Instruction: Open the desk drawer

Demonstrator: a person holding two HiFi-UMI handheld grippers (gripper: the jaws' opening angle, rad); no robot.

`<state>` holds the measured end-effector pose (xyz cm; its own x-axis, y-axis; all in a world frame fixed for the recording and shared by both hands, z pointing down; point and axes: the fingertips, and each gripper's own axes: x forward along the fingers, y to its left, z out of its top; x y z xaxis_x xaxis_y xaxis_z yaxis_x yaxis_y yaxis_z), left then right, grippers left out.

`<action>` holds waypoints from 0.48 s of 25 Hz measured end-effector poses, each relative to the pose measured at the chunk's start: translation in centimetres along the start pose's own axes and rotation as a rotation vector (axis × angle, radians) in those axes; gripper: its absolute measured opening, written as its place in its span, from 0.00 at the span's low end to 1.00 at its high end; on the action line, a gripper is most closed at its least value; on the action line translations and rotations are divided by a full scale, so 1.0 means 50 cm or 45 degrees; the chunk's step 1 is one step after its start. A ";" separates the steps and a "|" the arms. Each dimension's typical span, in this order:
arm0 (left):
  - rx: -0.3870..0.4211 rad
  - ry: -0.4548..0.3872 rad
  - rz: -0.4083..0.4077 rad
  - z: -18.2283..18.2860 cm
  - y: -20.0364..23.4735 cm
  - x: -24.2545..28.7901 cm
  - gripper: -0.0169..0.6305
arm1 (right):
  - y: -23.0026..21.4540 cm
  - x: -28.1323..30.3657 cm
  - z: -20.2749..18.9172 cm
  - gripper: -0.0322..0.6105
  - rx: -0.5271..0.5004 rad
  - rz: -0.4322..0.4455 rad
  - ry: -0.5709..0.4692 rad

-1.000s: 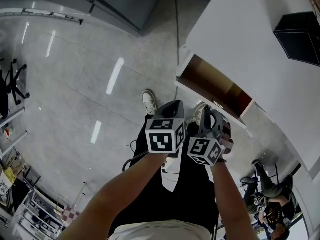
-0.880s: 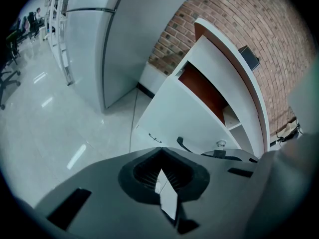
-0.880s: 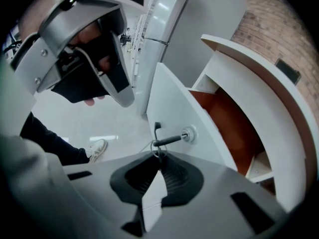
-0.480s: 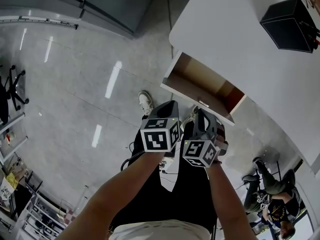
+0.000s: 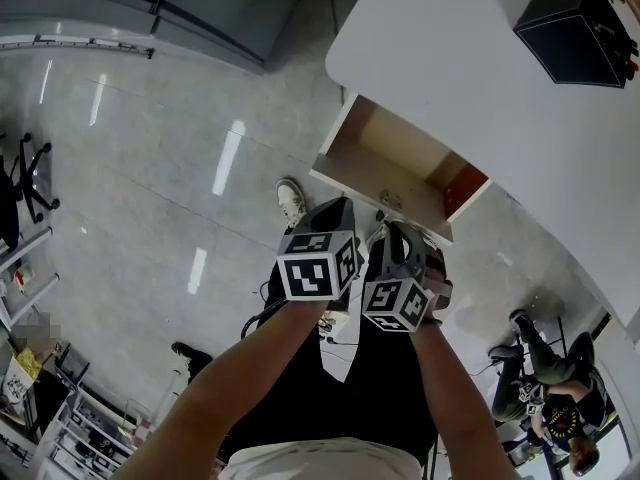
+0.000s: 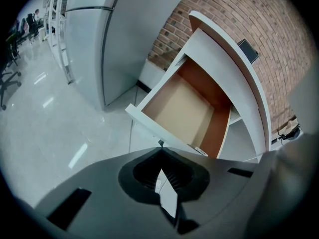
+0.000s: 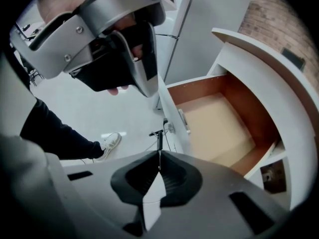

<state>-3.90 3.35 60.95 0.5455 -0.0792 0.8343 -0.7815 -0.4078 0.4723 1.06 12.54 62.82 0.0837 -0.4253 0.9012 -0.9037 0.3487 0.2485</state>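
The wooden drawer [image 5: 385, 158] stands pulled out from under the white desk [image 5: 470, 78], its pale bottom bare [image 6: 182, 108] [image 7: 219, 126]. Its white front panel [image 5: 372, 190] [image 7: 172, 111] carries a small metal handle [image 5: 390, 203]. My right gripper [image 5: 402, 236] [image 7: 159, 153] hangs just short of that front with its jaws shut and nothing between them. My left gripper [image 5: 338, 213] [image 6: 160, 144] is beside it, a little left of the drawer front. It is shut too and holds nothing.
A black box [image 5: 575, 28] sits on the desk top. A shoe [image 5: 292, 200] of the person holding the grippers is on the glossy floor [image 5: 150, 188] below the drawer. Another person [image 5: 550, 408] is at lower right, an office chair [image 5: 25, 163] far left.
More of the drawer's inside shows now than a second ago. Both grippers have shifted slightly left and down in the head view, the right one drawing back from the drawer front.
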 end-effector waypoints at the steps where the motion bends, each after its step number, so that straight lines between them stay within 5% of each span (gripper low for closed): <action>1: 0.001 0.004 0.001 -0.004 0.002 0.001 0.04 | 0.001 -0.001 0.002 0.08 0.019 0.002 -0.001; 12: 0.043 0.015 0.011 -0.004 -0.011 -0.017 0.04 | 0.003 -0.038 0.017 0.08 0.186 0.121 -0.013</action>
<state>-4.00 3.81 60.06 0.5349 -0.0720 0.8418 -0.7753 -0.4378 0.4552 0.41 12.67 60.84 -0.0089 -0.4048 0.9144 -0.9588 0.2630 0.1071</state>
